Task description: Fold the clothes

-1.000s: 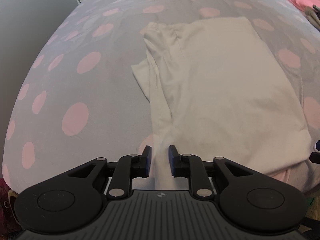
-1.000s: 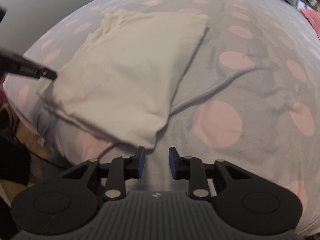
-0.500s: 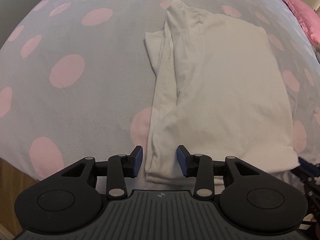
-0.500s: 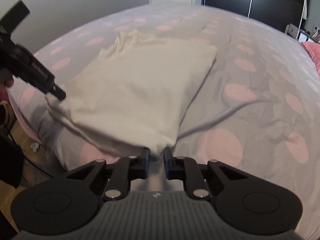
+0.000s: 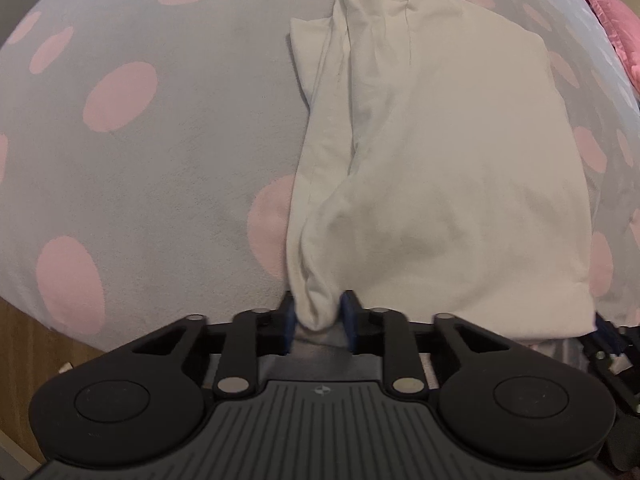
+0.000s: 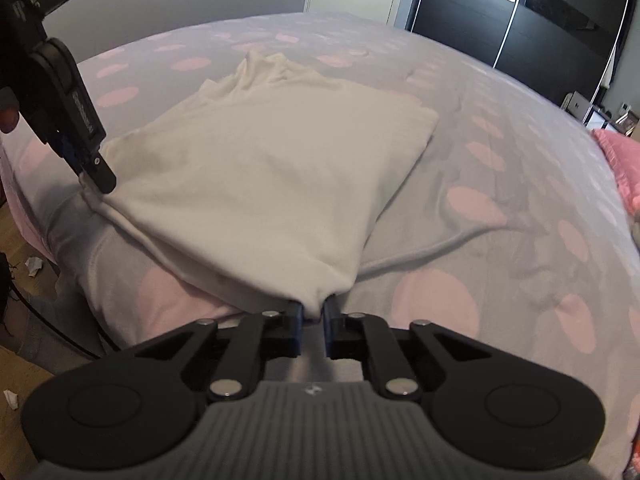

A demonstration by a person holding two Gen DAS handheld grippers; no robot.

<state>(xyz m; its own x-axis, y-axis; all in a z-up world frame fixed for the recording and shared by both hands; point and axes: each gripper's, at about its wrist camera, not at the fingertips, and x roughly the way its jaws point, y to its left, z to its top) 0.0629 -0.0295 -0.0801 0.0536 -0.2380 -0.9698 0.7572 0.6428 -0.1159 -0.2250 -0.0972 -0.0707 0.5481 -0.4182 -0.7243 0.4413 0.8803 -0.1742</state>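
Both the left gripper (image 5: pixel 318 314) and right gripper (image 6: pixel 314 312) have just clamped the cream shirt's (image 5: pixel 460 168) near corners, readying another fold.

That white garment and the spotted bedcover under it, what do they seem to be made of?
White garment: probably soft cotton knit, matte; it drapes limply and bunches in soft wrinkles.
Spotted bedcover: looks like a fuzzy, fleece-like fabric, grey with pink dots, no sheen; hard to confirm.

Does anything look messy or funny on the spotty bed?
A little. The cream folded shirt isn't neat: its left side is bunched, with a layer sticking out at the far end. The grey, pink-spotted bedcover has a raised wrinkle beside it.
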